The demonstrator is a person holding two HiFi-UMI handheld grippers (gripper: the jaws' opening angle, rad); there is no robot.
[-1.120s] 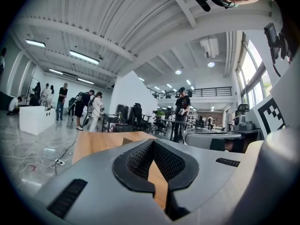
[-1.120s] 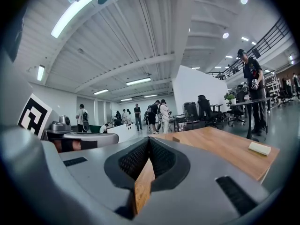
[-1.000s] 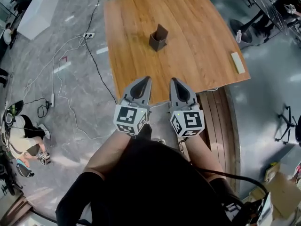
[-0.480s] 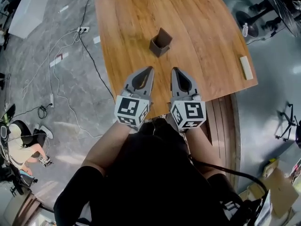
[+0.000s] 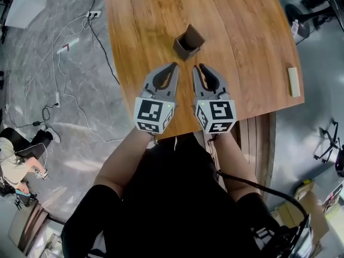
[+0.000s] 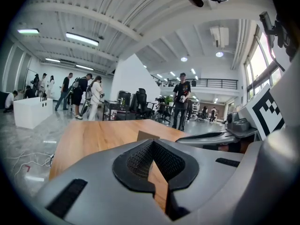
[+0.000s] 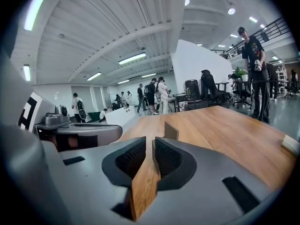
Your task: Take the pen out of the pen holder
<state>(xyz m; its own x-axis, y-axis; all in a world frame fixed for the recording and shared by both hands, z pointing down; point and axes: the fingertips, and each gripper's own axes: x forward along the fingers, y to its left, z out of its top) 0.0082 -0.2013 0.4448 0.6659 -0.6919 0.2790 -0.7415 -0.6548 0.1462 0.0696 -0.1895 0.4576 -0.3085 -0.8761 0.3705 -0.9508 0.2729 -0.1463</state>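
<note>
A dark brown square pen holder [image 5: 188, 42] stands on the wooden table [image 5: 236, 47], ahead of both grippers. No pen shows in it from any view. My left gripper [image 5: 174, 65] hovers over the table's near edge, its jaws meeting at the tips with nothing between them. My right gripper [image 5: 198, 66] is beside it, jaws parted by a narrow gap and empty. The left gripper view shows the holder [image 6: 147, 135] just past the jaw tips. In the right gripper view the holder [image 7: 171, 131] sits a little right of the gap.
A white block [image 5: 293, 81] lies near the table's right edge. Cables and a power strip [image 5: 92, 14] run over the grey floor on the left. A person [image 5: 15, 165] crouches at the lower left. Wooden decking [image 5: 258, 138] borders the table's near right.
The table and holder have come nearer. Both grippers went from short of the table's edge to above it, towards the holder. The right jaws have parted slightly.
</note>
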